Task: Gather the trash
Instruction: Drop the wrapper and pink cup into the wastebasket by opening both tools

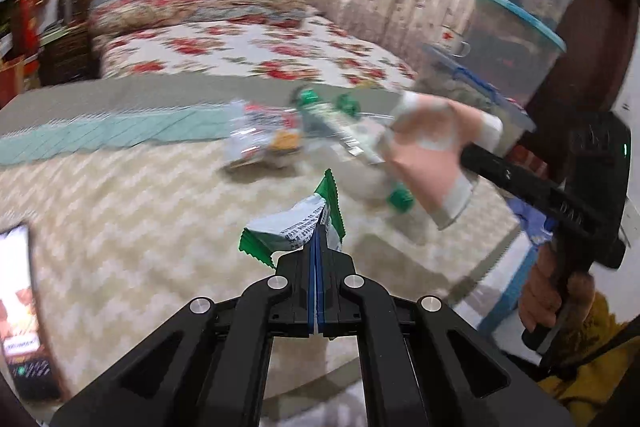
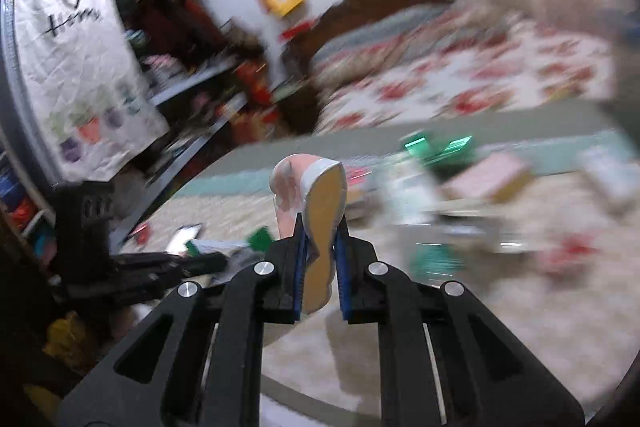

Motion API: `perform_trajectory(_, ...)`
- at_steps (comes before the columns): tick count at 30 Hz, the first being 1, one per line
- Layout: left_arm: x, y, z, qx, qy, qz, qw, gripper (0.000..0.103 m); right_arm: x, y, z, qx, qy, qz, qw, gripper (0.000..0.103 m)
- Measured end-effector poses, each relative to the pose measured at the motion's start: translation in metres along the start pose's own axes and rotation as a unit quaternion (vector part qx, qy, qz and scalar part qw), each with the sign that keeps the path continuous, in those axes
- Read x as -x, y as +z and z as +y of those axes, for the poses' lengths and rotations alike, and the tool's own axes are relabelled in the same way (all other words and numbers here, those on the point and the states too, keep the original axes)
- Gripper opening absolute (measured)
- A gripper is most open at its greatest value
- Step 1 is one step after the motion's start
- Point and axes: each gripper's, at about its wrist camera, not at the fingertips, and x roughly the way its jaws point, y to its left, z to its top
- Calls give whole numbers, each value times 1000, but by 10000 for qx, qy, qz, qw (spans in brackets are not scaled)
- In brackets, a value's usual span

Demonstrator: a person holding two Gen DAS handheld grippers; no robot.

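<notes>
My left gripper point(image 1: 318, 247) is shut on a crumpled green-and-white wrapper point(image 1: 296, 231), held above the beige blanket point(image 1: 140, 195). My right gripper point(image 2: 320, 227) is shut on a pink pack point(image 2: 322, 203) with white edges and a yellowish underside. In the left wrist view the right gripper point(image 1: 466, 157) comes in from the right, carrying the pink pack point(image 1: 424, 147) above the bed. More trash lies behind it: a clear plastic wrapper point(image 1: 260, 135) and green-and-white packaging point(image 1: 324, 111). The right wrist view is blurred; the left gripper point(image 2: 218, 261) and its wrapper point(image 2: 260, 239) show low on the left.
A phone point(image 1: 20, 307) lies on the blanket at the left edge. Stacked clear storage tubs point(image 1: 516, 27) stand at the right of the bed, a curtain behind them. A white tote bag point(image 2: 80, 67) hangs by cluttered shelves point(image 2: 192, 83). A hand point(image 1: 552, 291) grips the right handle.
</notes>
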Motion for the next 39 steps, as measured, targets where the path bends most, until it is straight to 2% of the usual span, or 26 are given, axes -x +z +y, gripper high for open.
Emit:
perform_trajectory(3,-23,23,-37,-338,-337,105,9988,0,40,-10,-36,-358,-486,-314,9977,16)
perform_trajectory(6,-60,46,-83,-741,-611,288,9950,0,74,-26,-85,-909,-1010,-486,9895,16)
perform_trajectory(9,-109,66,-137,-1152,-775,567,9887,0,98,-43,-143,-1650,-1504,-496,9735,16)
perform_trajectory(13,-171,87,-197,-1438,-1029,916,9800,0,129,-52,-209,-2405,-1861,-650,9504,16)
perform_trajectory(18,-257,116,-288,-1987,-1176,1060,9672,0,164,-44,-286,-3047,-2278,-985,9195,16)
perform_trajectory(21,-306,132,-339,-2328,-1130,1042,9603,0,177,-36,-324,-3205,-2529,-1078,9065,16)
perform_trajectory(24,-348,142,-373,-2446,-1092,1120,9569,0,183,-28,-363,-3274,-2812,-1016,8963,16)
perform_trajectory(27,-380,146,-394,-2461,-1073,1205,9557,0,178,-24,-389,-3389,-2884,-911,8909,20)
perform_trajectory(28,-387,146,-397,-2451,-1054,1229,9559,1,176,-23,-395,-3431,-2873,-882,8899,30)
perform_trajectory(29,-395,146,-400,-2425,-1013,1247,9568,8,175,-24,-398,-3446,-2883,-849,8893,40)
perform_trajectory(30,-402,146,-401,-2403,-960,1281,9574,26,174,-23,-403,-3447,-2912,-825,8886,62)
perform_trajectory(31,-405,145,-401,-2382,-892,1298,9584,34,175,-21,-406,-3404,-2994,-885,8870,70)
perform_trajectory(32,-406,146,-398,-2311,-809,1233,9617,38,174,-20,-405,-3341,-3051,-937,8869,70)
perform_trajectory(35,-394,146,-389,-2261,-789,1127,9643,38,173,-17,-396,-3177,-3080,-1017,8910,69)
perform_trajectory(39,-351,144,-365,-2317,-590,831,9674,38,172,-16,-375,-3125,-2964,-1170,8949,68)
